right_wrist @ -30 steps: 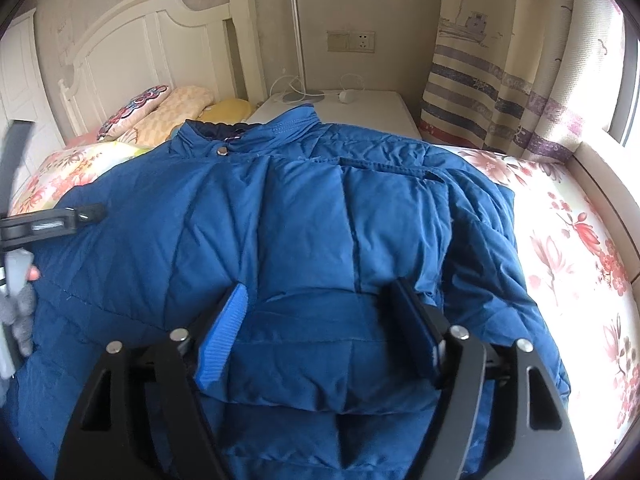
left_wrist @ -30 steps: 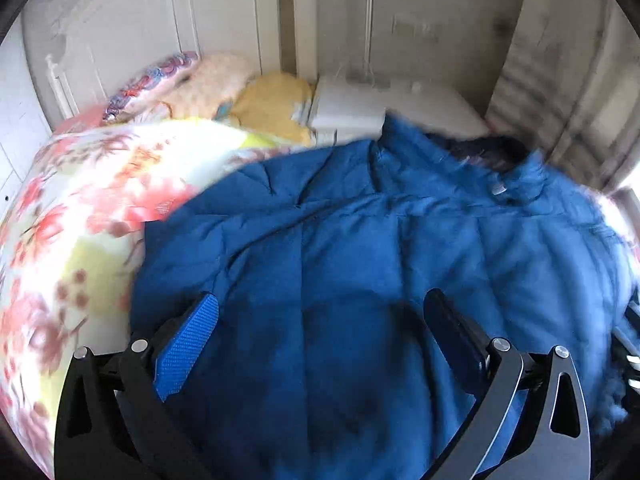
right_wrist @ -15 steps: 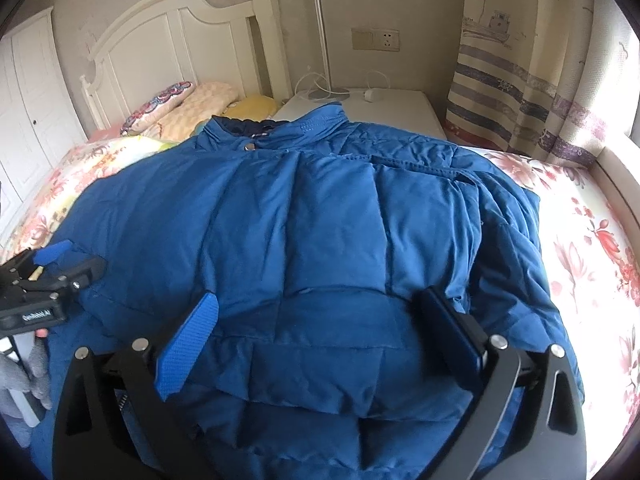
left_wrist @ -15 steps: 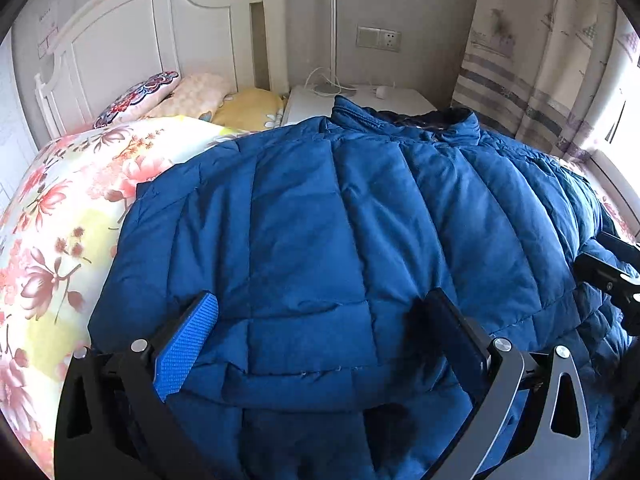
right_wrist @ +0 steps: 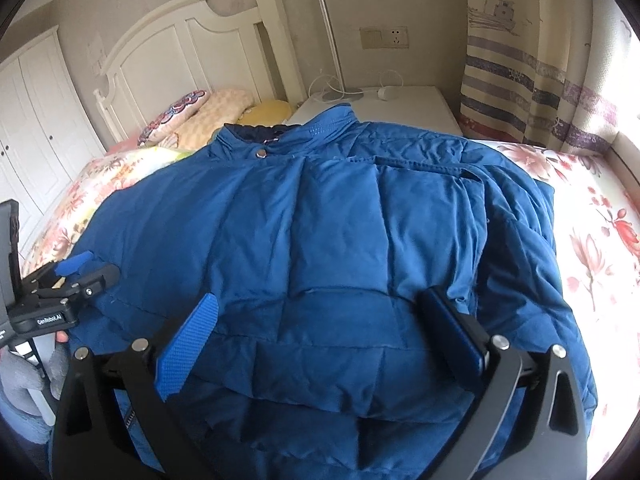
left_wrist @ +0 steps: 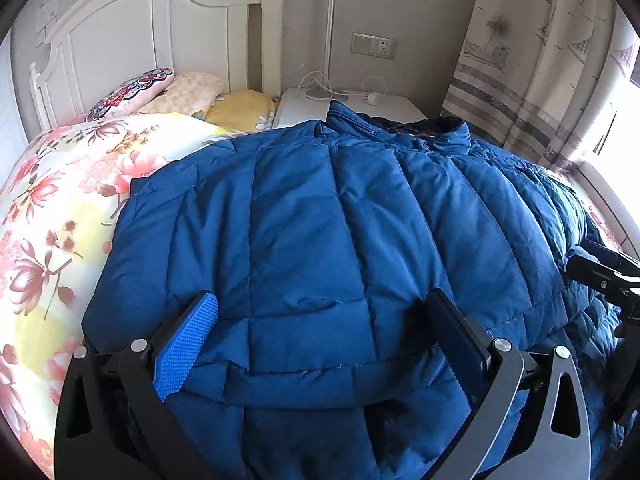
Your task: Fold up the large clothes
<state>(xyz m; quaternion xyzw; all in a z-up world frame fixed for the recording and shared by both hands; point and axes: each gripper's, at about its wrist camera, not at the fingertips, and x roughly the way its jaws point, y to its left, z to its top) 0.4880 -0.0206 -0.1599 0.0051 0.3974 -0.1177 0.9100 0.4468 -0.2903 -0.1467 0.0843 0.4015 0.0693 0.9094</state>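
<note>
A large blue quilted jacket (left_wrist: 340, 232) lies spread on the bed, collar (right_wrist: 288, 136) toward the headboard, its near part doubled into a thick fold. My left gripper (left_wrist: 320, 340) stands wide open over that near fold, the fabric lying between its fingers without being pinched. My right gripper (right_wrist: 320, 340) is likewise wide open above the fold, further right on the jacket. The left gripper (right_wrist: 76, 280) shows at the left edge of the right wrist view, and the right gripper (left_wrist: 600, 276) at the right edge of the left wrist view.
A floral bedspread (left_wrist: 52, 208) covers the bed. Pillows (left_wrist: 176, 92) lie by the white headboard (left_wrist: 160, 28). A white nightstand (right_wrist: 404, 108) with a lamp and cable stands behind the collar. Curtains (right_wrist: 532, 72) hang at the right, and a wardrobe (right_wrist: 32, 132) stands at the left.
The right gripper's jaws spread from a narrower gap to full width and let the fold go. The left gripper swung right and lower over the jacket's near edge, then settled.
</note>
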